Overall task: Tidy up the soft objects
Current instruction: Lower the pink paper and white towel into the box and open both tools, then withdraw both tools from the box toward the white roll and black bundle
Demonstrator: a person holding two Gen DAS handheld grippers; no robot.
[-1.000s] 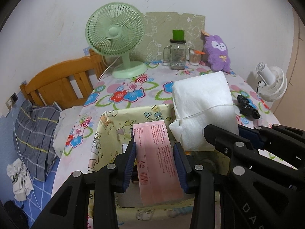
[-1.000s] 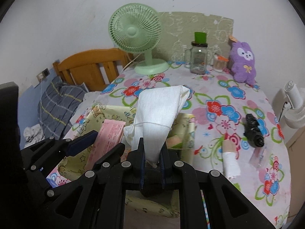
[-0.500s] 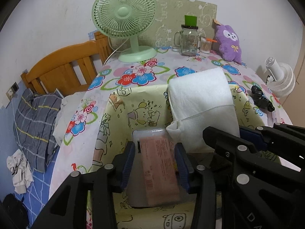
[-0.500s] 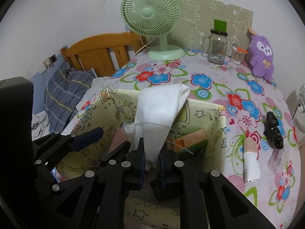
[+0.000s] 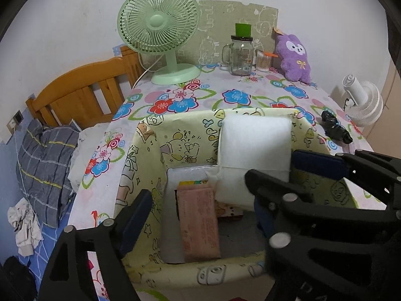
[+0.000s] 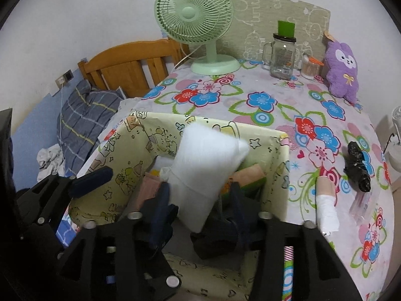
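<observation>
floral table (image 5: pixel 233 95): one box (image 5: pixel 190 125), two packs (image 5: pixel 198 220).

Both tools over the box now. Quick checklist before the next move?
1. Left tool let go of the pink pack: ok. Jaws have just been opening; the pack lies between them, untouched.
2. Right tool let go of the white pouch: ok. Jaws have just been opening; the pouch is blurred and looks to be dropping.
3. Pink pack inside the yellow box: ok.
4. White pouch settled in the box: cannot tell; it stands tilted between the right tool's jaws.
5. Soft things left outside: not ok. The purple plush sits at the table's far edge.
</observation>
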